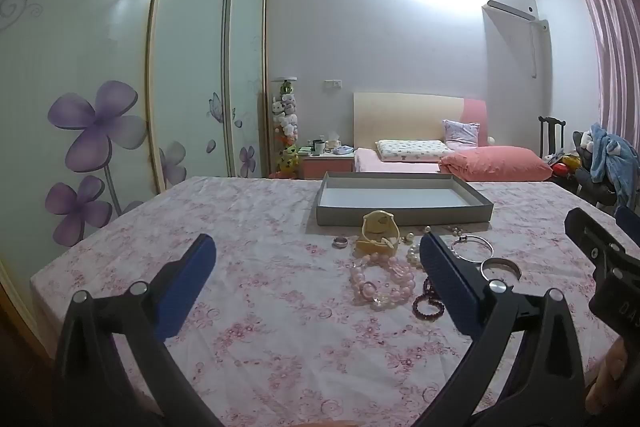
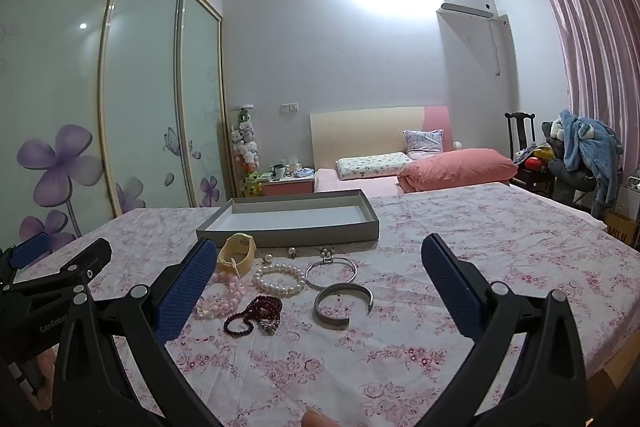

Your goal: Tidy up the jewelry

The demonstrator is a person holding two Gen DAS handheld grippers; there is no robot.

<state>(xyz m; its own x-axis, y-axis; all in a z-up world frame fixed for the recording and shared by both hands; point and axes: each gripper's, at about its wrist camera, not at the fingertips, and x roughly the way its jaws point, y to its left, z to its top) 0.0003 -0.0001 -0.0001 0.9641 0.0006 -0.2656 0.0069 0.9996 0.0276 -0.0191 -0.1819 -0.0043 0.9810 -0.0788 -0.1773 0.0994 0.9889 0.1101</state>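
Observation:
Jewelry lies on the floral tablecloth in front of an empty grey tray [image 1: 404, 215] [image 2: 300, 231]. There is a yellow bangle [image 1: 378, 237] [image 2: 238, 253], a pink bead bracelet [image 1: 380, 281] [image 2: 224, 295], a pearl bracelet [image 2: 280, 281], dark red beads [image 2: 252, 315], a thin silver bangle [image 2: 332, 271], a wide silver cuff [image 2: 344, 305] [image 1: 500, 267] and a small silver ring [image 1: 341, 242]. My left gripper [image 1: 316, 247] hovers open, short of the pink beads. My right gripper [image 2: 320, 247] hovers open near the silver pieces. Neither holds anything.
The table's left edge runs beside a sliding wardrobe [image 1: 100, 87] with purple flowers. Behind the tray stands a bed with a pink pillow [image 2: 460, 165]. A chair piled with clothes [image 2: 584, 155] is at the far right. A thumb tip [image 2: 316, 419] shows at the bottom.

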